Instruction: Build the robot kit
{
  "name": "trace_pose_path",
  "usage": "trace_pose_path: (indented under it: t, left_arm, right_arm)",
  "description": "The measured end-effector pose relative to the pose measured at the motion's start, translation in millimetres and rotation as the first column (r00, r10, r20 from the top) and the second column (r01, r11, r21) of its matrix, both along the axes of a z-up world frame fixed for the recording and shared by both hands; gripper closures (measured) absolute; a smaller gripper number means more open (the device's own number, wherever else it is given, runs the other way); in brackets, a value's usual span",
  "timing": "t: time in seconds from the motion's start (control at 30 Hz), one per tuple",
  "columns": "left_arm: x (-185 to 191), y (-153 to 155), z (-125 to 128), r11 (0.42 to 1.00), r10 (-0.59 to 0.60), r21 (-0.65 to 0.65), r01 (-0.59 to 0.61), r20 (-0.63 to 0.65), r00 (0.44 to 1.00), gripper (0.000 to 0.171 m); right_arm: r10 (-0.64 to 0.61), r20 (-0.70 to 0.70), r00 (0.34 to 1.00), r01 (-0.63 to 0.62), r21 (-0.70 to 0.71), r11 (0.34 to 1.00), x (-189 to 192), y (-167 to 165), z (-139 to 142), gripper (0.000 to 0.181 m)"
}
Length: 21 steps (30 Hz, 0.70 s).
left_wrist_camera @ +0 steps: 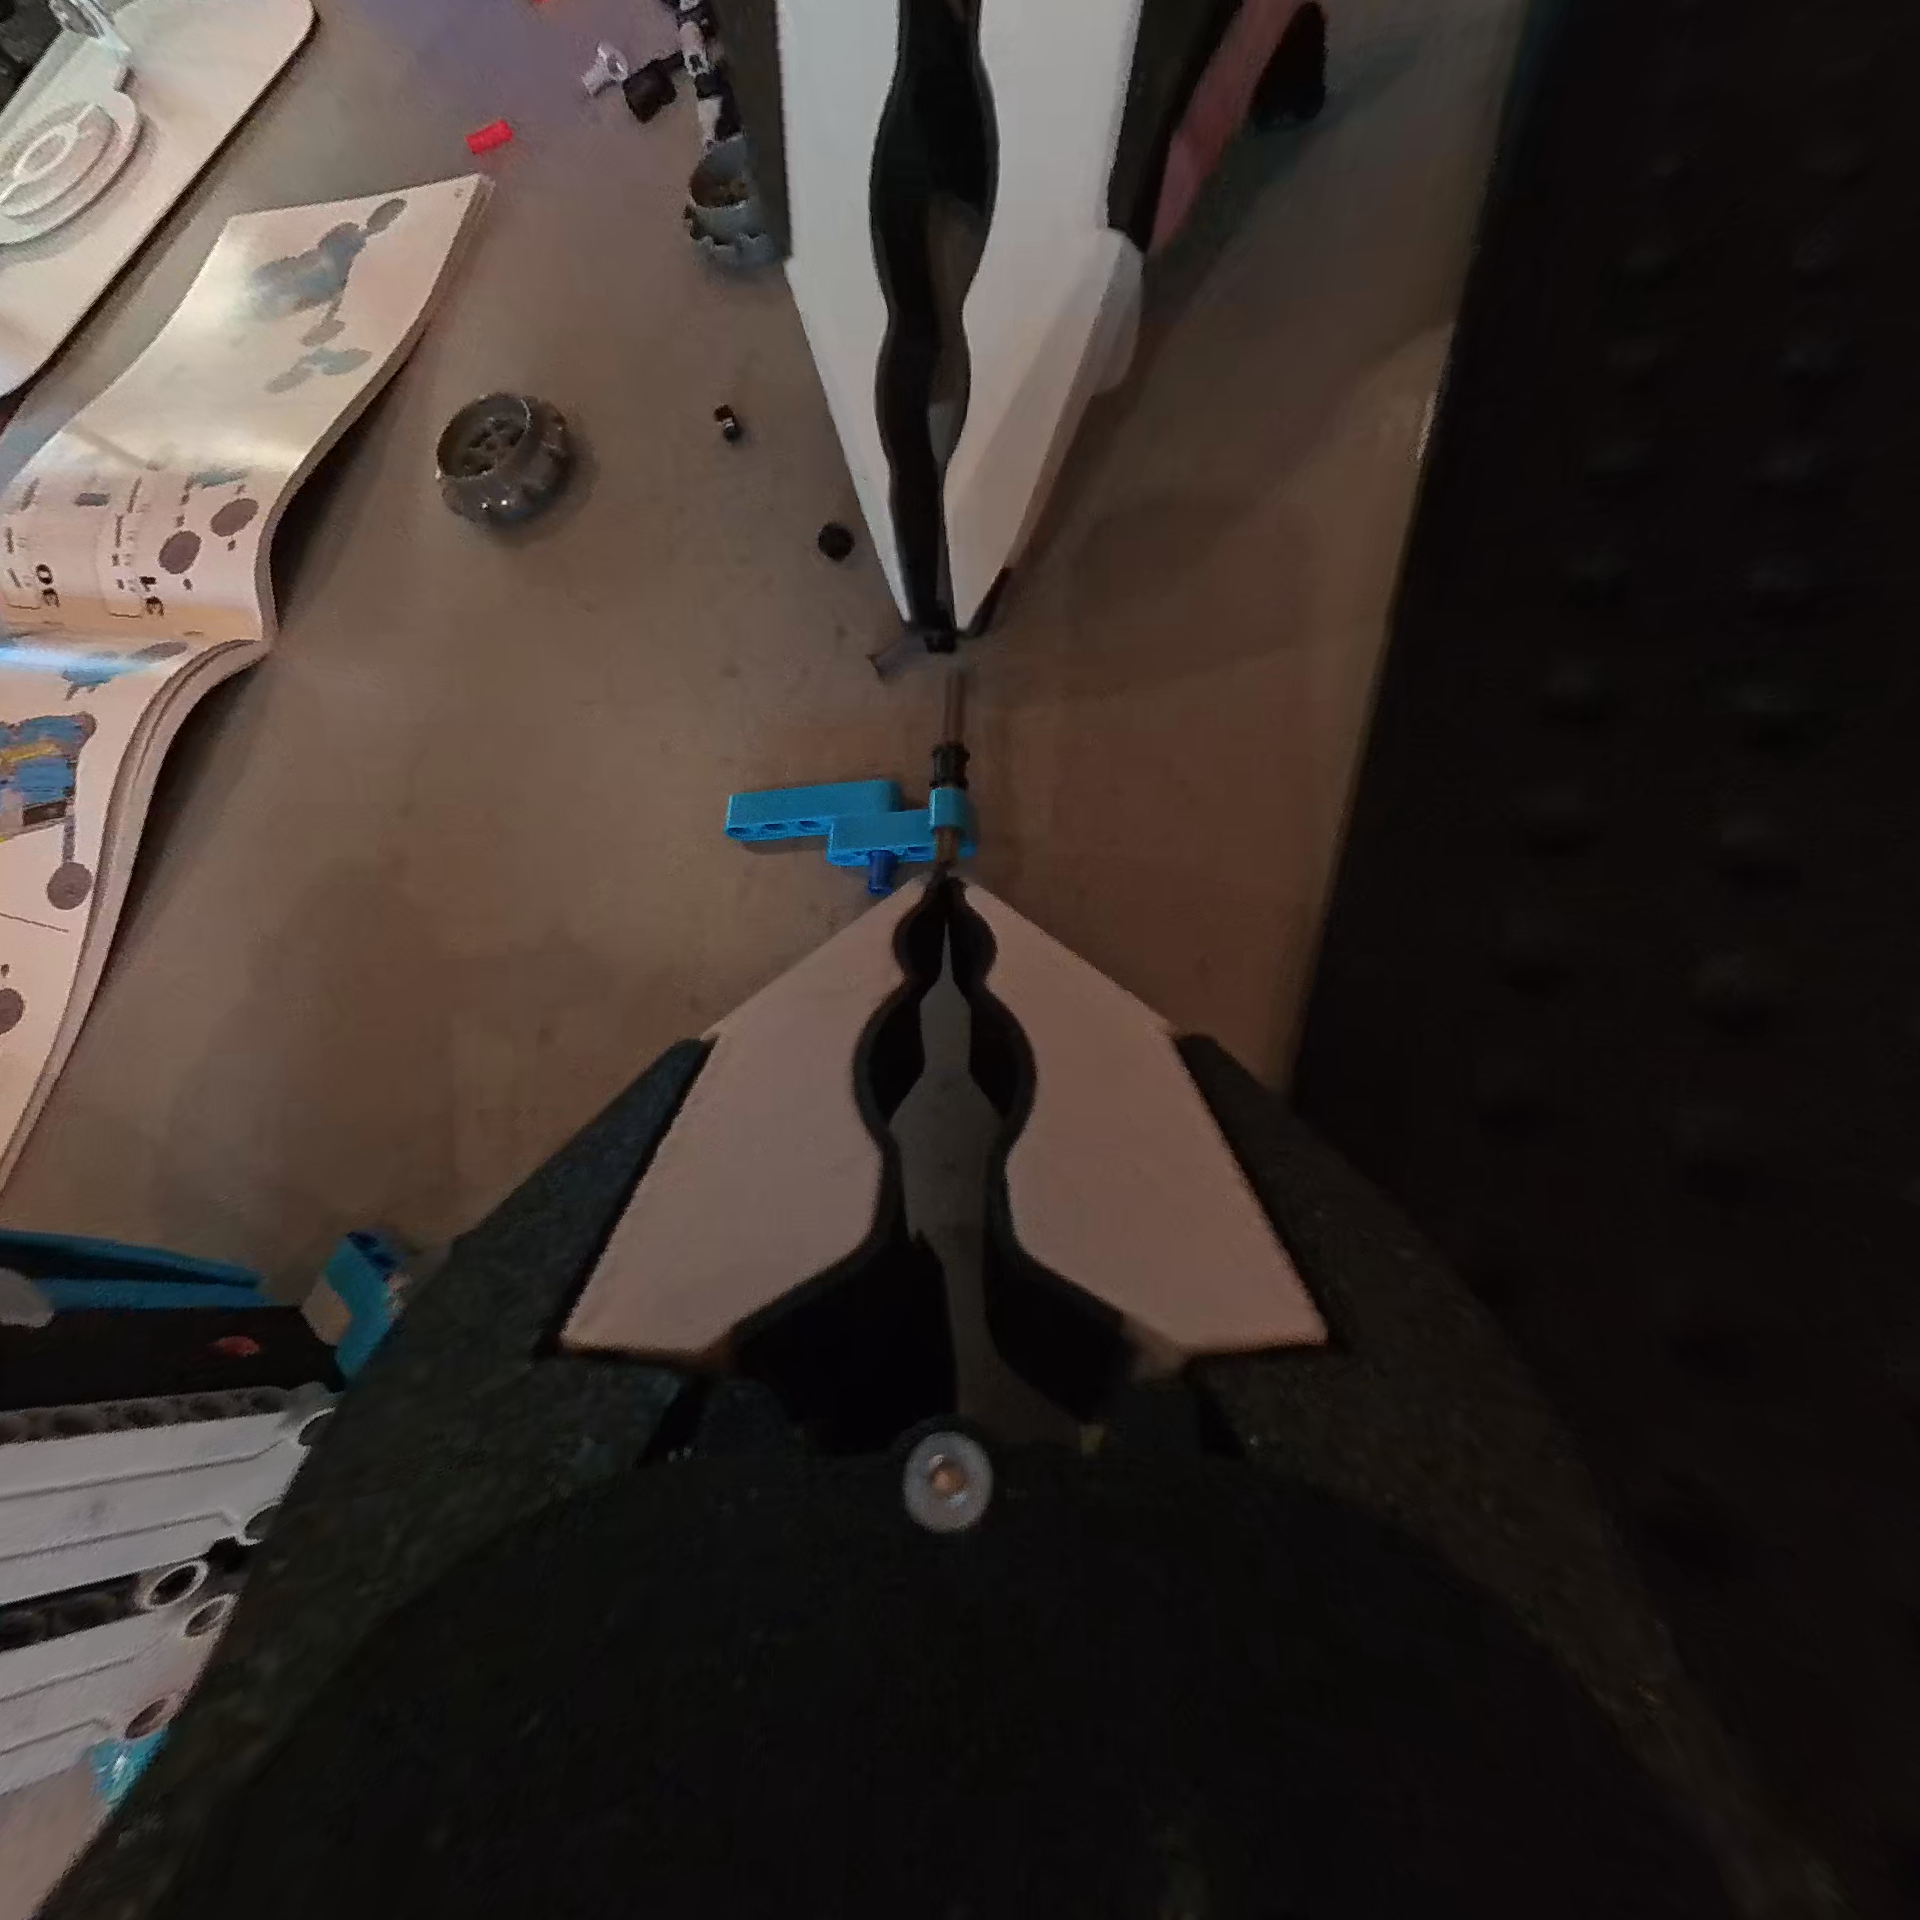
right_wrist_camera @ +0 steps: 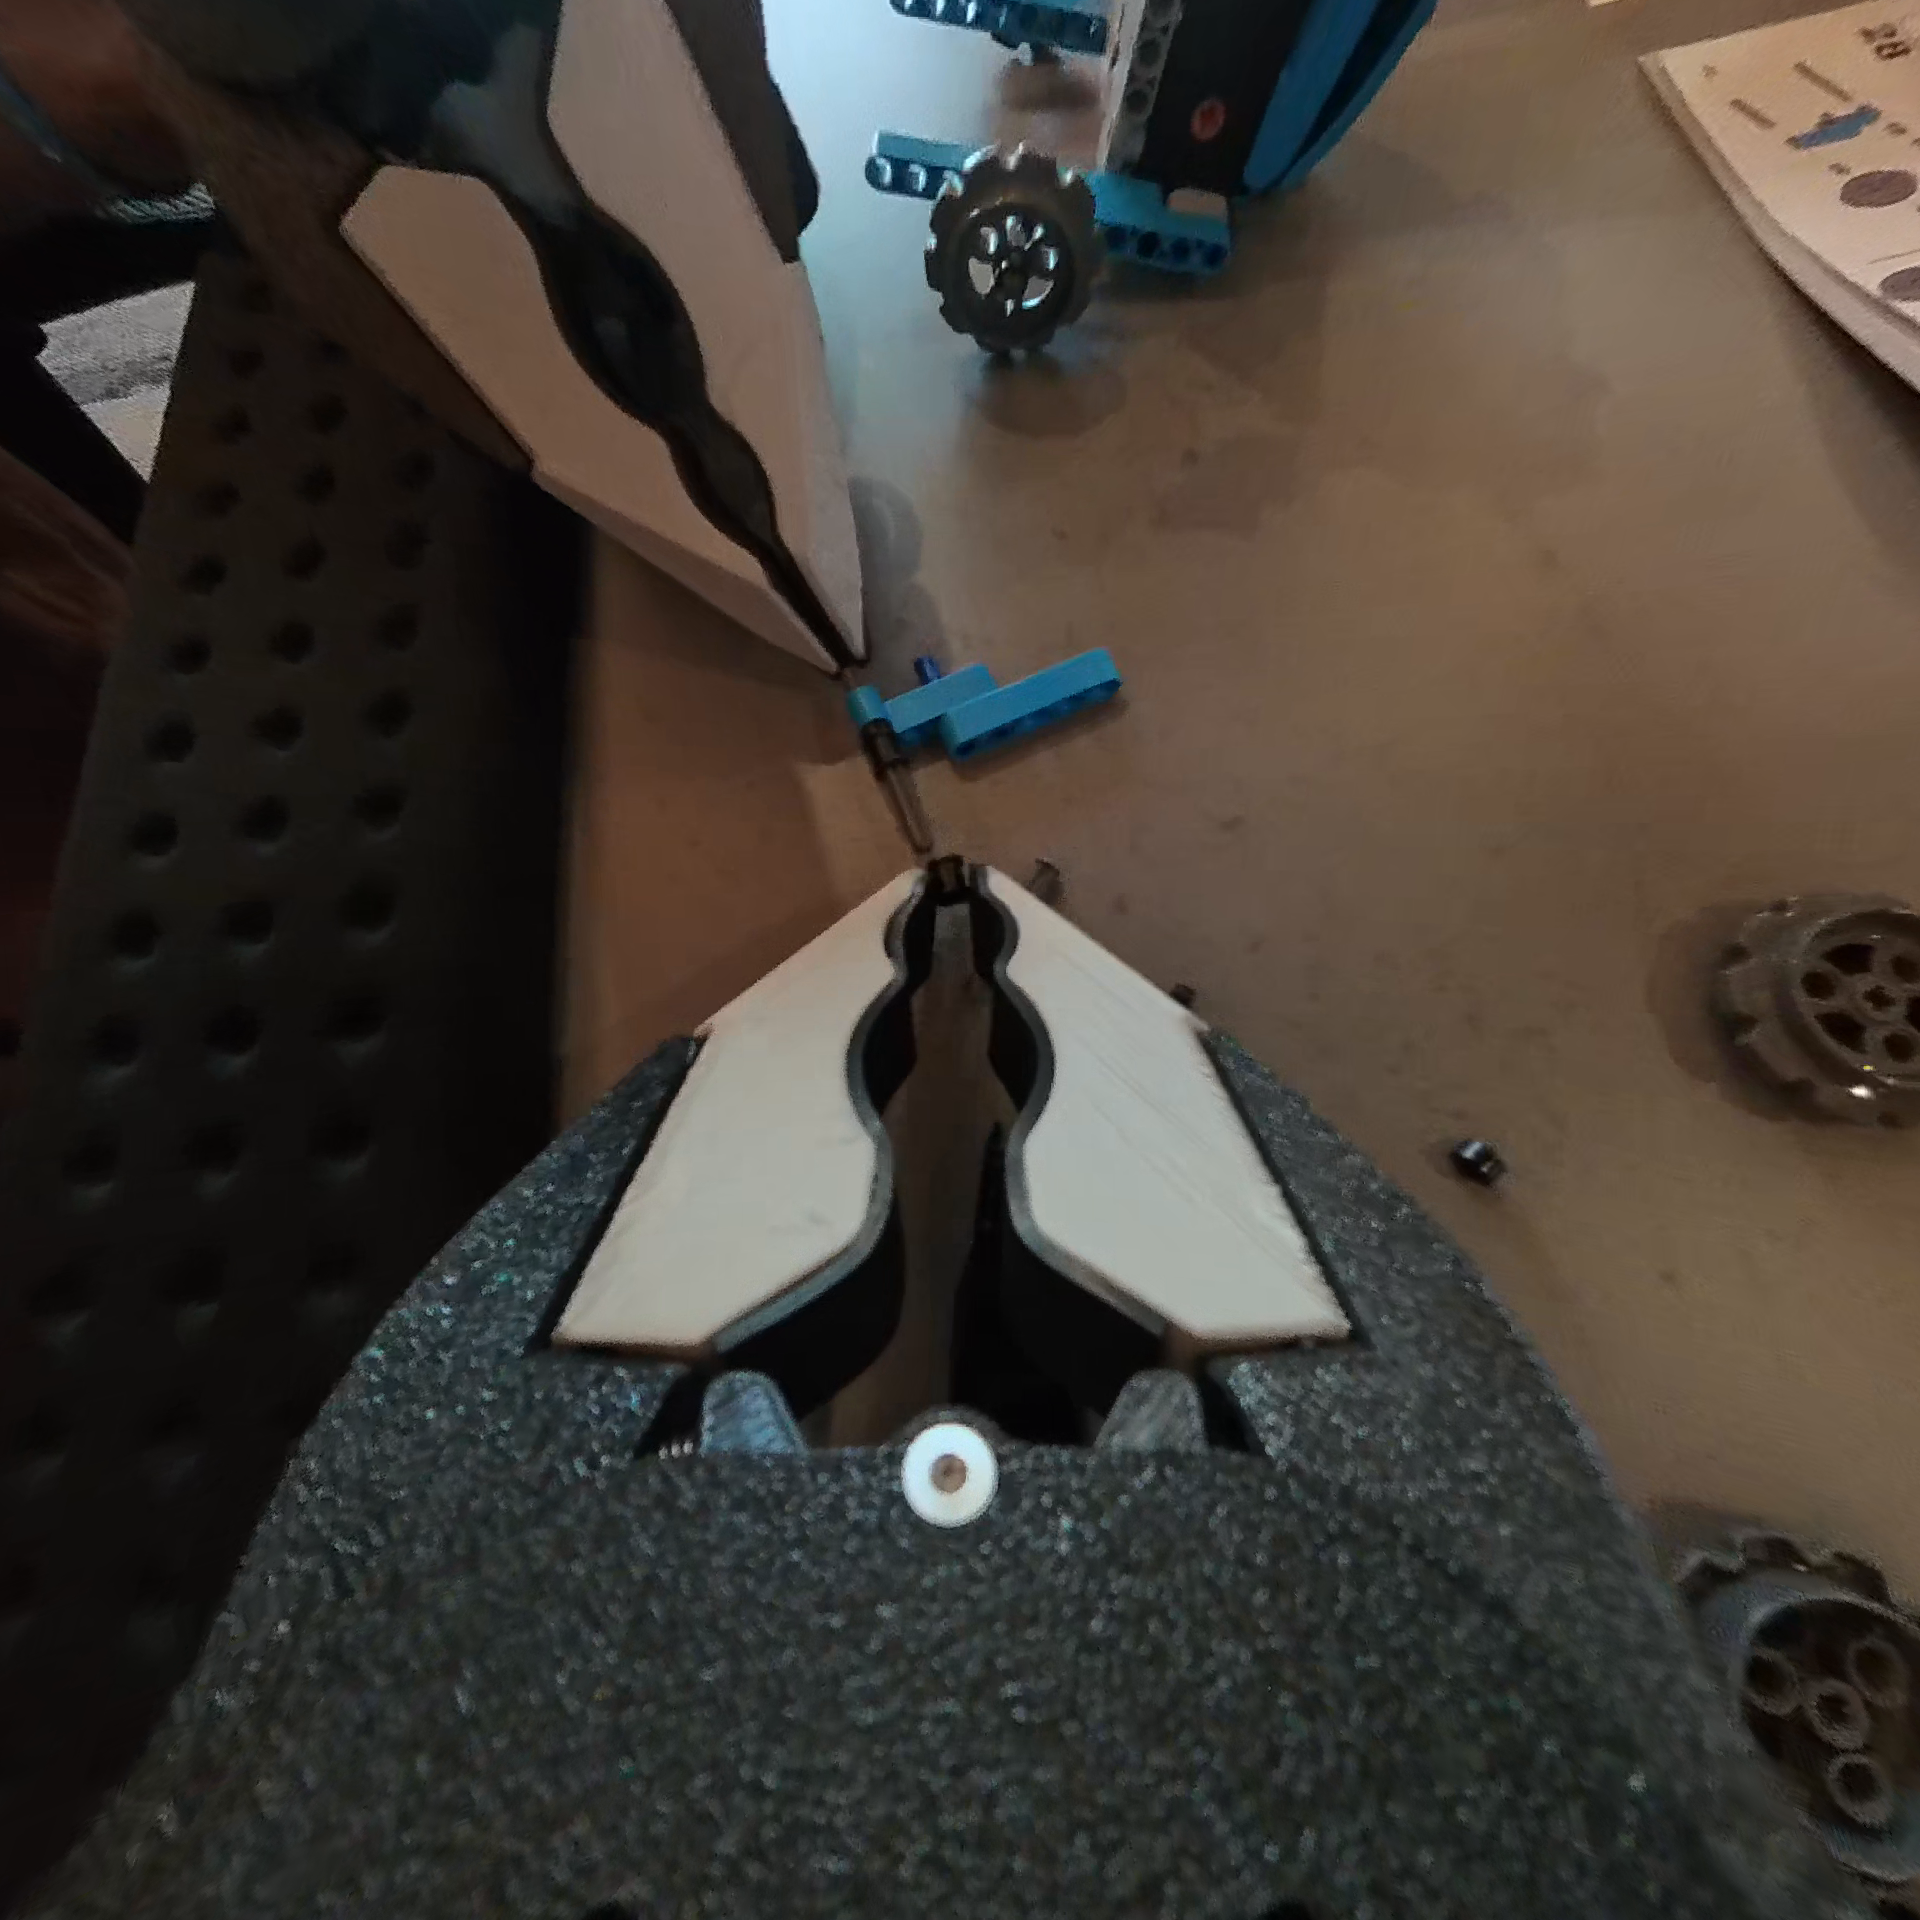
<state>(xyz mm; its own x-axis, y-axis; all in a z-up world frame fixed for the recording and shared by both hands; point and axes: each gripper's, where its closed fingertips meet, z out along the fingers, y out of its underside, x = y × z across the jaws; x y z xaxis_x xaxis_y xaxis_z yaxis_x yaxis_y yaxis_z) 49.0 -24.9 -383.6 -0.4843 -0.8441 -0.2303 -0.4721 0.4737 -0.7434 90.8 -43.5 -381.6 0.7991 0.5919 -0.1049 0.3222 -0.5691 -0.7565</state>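
Note:
My left gripper [left_wrist_camera: 943, 885] is shut on the near end of a thin dark axle [left_wrist_camera: 953, 717]. The axle carries a small black bush [left_wrist_camera: 951, 764] and a blue stepped beam assembly [left_wrist_camera: 831, 826] with a dark blue pin. The assembly is held low over the brown table [left_wrist_camera: 520, 883]. My right gripper [right_wrist_camera: 945, 875] is shut on a small black bush piece [right_wrist_camera: 945, 869], right at the axle's [right_wrist_camera: 902, 795] free end. I cannot tell if they touch. The right wrist view shows the left gripper [right_wrist_camera: 847, 660] pinching the axle beside the blue beams [right_wrist_camera: 997, 712].
An open instruction booklet [left_wrist_camera: 208, 468] lies at the left. Grey toothed wheels [left_wrist_camera: 504, 457] [right_wrist_camera: 1013, 255] [right_wrist_camera: 1839, 1013], small black parts [left_wrist_camera: 729, 421] [right_wrist_camera: 1475, 1158] and a red piece [left_wrist_camera: 488, 137] lie loose. A part-built blue, white and black model [right_wrist_camera: 1195, 94] stands behind. A dark perforated surface [right_wrist_camera: 260, 831] borders the table edge. One gripper's finger ends stand about 6 centimeters off the other's.

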Motion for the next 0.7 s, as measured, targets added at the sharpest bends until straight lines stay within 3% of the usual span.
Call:
trace_pose_path:
  t: [0.17,0.37,0.7]
  left_arm:
    - [-0.8,-0.3,3.1,1.0,-0.002,-0.008,0.002,0.018,1.0,0.171]
    - [-0.6,0.5,3.7,0.995,0.01,-0.095,-0.013,-0.027,1.0,0.156]
    - [2.9,-7.2,2.9,0.99,-0.022,-0.137,0.014,-0.056,0.998,0.163]
  right_arm:
    - [0.042,-0.012,0.999,-0.042,0.002,0.999,-2.8,-0.5,0.2,0.174]
    - [0.062,-0.025,0.998,-0.062,0.006,0.998,-3.5,0.0,1.3,0.174]
    - [0.092,-0.023,0.995,-0.093,-0.024,0.995,-4.2,0.0,-4.4,0.174]
